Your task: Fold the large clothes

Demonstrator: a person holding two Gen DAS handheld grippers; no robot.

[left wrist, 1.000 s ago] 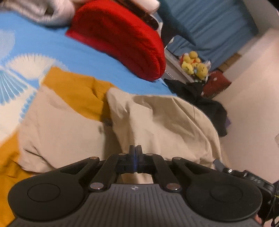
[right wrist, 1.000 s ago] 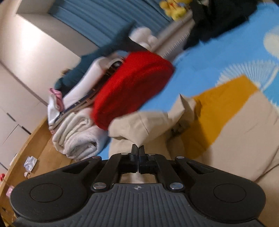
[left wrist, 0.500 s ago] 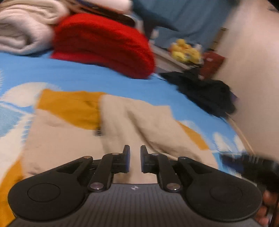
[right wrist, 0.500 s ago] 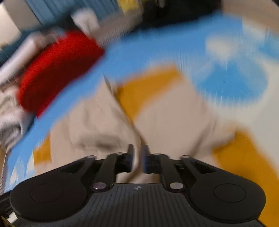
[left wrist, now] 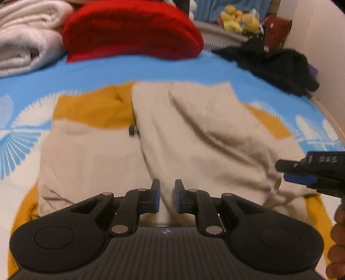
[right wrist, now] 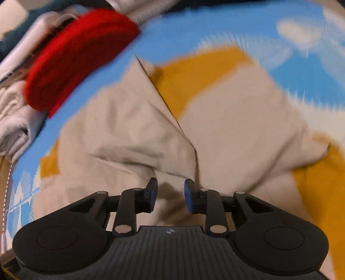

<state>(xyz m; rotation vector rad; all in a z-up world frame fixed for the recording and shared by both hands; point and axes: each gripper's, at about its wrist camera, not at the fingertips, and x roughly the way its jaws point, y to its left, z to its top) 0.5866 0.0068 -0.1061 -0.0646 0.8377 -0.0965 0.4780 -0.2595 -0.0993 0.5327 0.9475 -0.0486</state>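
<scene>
A large beige garment (left wrist: 194, 133) with mustard-yellow parts lies folded over itself on the blue patterned bed cover (left wrist: 107, 73). It also shows in the right wrist view (right wrist: 133, 129), with a diagonal folded edge. My left gripper (left wrist: 167, 197) is open and empty, just above the garment's near edge. My right gripper (right wrist: 170, 193) is open and empty over the garment's near part. The right gripper's body (left wrist: 312, 172) shows at the right edge of the left wrist view.
A folded red knit (left wrist: 133, 30) and folded white towels (left wrist: 25, 38) lie at the bed's far side. A black garment (left wrist: 276, 64) lies far right by the wall. Yellow plush toys (left wrist: 239, 17) sit beyond the bed.
Both grippers were shut on the beige garment a second ago. Both have opened and let go, and the folded-over half now lies flat on the rest.
</scene>
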